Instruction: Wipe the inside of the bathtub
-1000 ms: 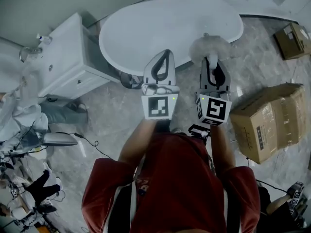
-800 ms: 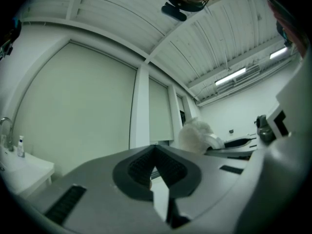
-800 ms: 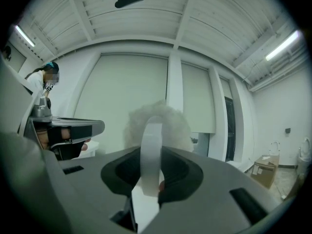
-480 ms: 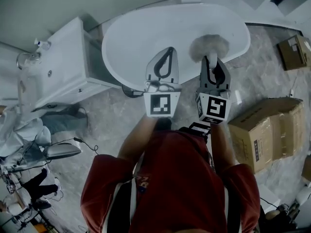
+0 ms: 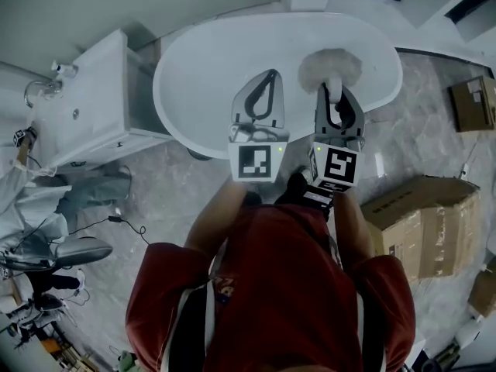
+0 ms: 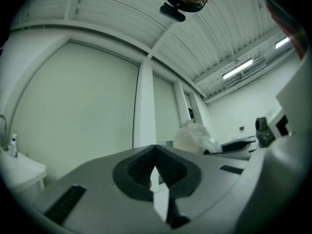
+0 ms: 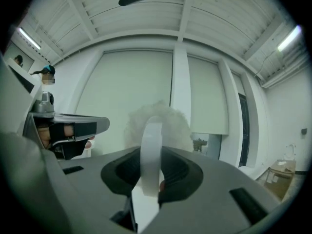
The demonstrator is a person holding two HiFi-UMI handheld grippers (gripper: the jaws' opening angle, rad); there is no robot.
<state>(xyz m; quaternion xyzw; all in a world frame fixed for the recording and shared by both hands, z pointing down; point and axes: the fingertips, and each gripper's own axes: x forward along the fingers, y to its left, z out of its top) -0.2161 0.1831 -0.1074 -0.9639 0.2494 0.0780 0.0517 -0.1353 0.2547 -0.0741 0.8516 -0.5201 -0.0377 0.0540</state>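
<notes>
Item: bathtub [image 5: 209, 68], white, oval, freestanding, lying just ahead of the person in the head view, between a vanity unit [image 5: 85, 99] on the left and a cardboard box [image 5: 422, 223] well off to the right; interior bare and pale, no dirt or water that can be made out. Tool: fluffy duster [image 5: 331, 67], white, its head over the right part of the basin; its flat white handle [image 7: 151, 150] is clamped edge-on in the right gripper [image 5: 335, 93], with the tuft [image 7: 158, 123] standing past the jaws. Left gripper [image 5: 269, 76]: jaws brought together at the tips [image 6: 155, 155], nothing between them, held over the basin beside the right one. Contact: both gripper views look at wall and ceiling, not at enamel, so the duster is probably not yet on the surface. Hazards, as judged: the narrow handle may swivel or slide in the jaws when pressed against the curved wall; a steep reach could knock a jaw against the rim; light pressure would leave the floor of the tub unwiped.
</notes>
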